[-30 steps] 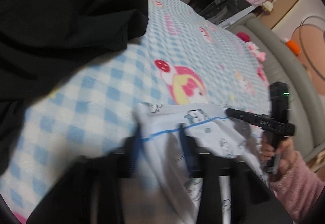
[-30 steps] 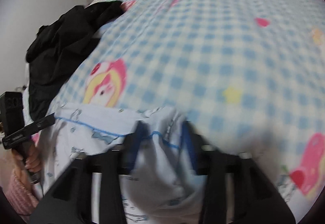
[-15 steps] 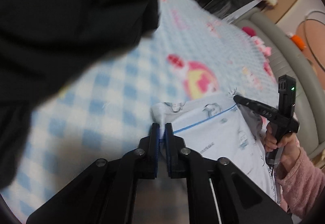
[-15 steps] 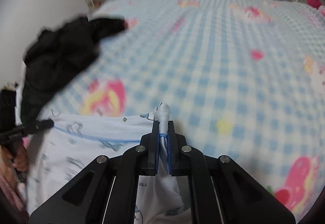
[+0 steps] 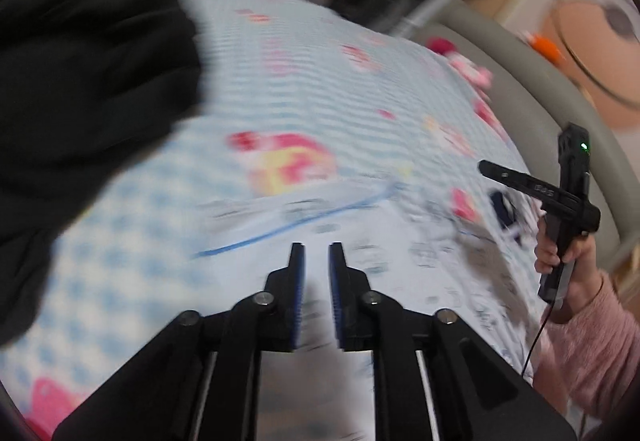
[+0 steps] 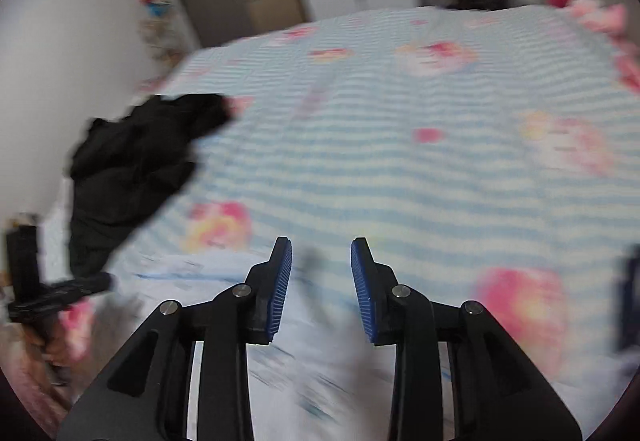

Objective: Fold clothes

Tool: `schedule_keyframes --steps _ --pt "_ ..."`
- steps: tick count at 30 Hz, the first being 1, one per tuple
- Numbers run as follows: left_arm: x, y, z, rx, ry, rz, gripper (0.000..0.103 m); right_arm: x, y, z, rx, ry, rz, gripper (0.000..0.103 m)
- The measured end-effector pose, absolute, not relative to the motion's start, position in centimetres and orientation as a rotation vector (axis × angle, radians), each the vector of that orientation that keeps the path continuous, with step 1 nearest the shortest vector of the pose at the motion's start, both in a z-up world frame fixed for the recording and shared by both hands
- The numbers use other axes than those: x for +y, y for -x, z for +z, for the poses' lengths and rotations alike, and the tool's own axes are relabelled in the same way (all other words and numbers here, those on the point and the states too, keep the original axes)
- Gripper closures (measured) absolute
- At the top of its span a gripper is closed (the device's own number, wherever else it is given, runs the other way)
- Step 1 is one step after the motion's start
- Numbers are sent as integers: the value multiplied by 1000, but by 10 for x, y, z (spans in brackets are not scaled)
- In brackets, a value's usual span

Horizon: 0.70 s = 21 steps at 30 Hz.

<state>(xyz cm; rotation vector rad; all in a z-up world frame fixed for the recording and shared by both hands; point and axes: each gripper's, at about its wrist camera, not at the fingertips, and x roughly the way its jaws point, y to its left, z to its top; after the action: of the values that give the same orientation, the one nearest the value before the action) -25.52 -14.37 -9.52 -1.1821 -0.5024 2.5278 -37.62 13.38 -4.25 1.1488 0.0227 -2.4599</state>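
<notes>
Both claws hang parted over a white printed garment [image 5: 360, 241] spread on a checked bedspread [image 5: 320, 81], their jaws having just been opening with nothing between them. The left claw [image 5: 317, 253] shows a narrow gap between its blue pads; the garment lies directly beneath and ahead of it, and the blue trim line [image 5: 288, 227] of a folded edge runs across just beyond the tips. The right claw [image 6: 321, 253] stands wider, and the same pale cloth [image 6: 320, 361] lies under it and off to its left, its far edge ending just ahead of the pads. From the left claw's view, the right claw [image 5: 486, 166] appears off to the right, held in a hand [image 5: 560, 253] with a pink fleece sleeve [image 5: 592, 341]. A heap of black clothing [image 5: 92, 89] sits well to the left of both claws, apart from the white piece.

The garment looks thin, soft and light, so it will likely drape and slide on the fleecy bedspread and will not hold a crease by itself. The sensible hold is a pinch at the hemmed, blue-trimmed edge or at a corner, where doubled cloth gives the pads more to bite. Both claws should probably take matching corners so the fold lands square. Motion blur hides finer detail of the print and of the garment's outline.
</notes>
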Motion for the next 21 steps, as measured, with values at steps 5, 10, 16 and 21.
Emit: schedule_keyframes --steps 5,10,16,21 --pt "-44 313 -89 -342 1199 2390 65 211 355 -54 135 -1296 -2606 71" --pt "36 384 -106 -253 1316 2255 65 293 341 -95 -13 -1497 -2646 62" --pt "93 417 -136 -114 1453 2167 72 343 345 -133 -407 -1555 -2519 49" --pt "98 417 -116 -44 1380 2213 99 329 350 -123 -323 -1432 -2481 100"
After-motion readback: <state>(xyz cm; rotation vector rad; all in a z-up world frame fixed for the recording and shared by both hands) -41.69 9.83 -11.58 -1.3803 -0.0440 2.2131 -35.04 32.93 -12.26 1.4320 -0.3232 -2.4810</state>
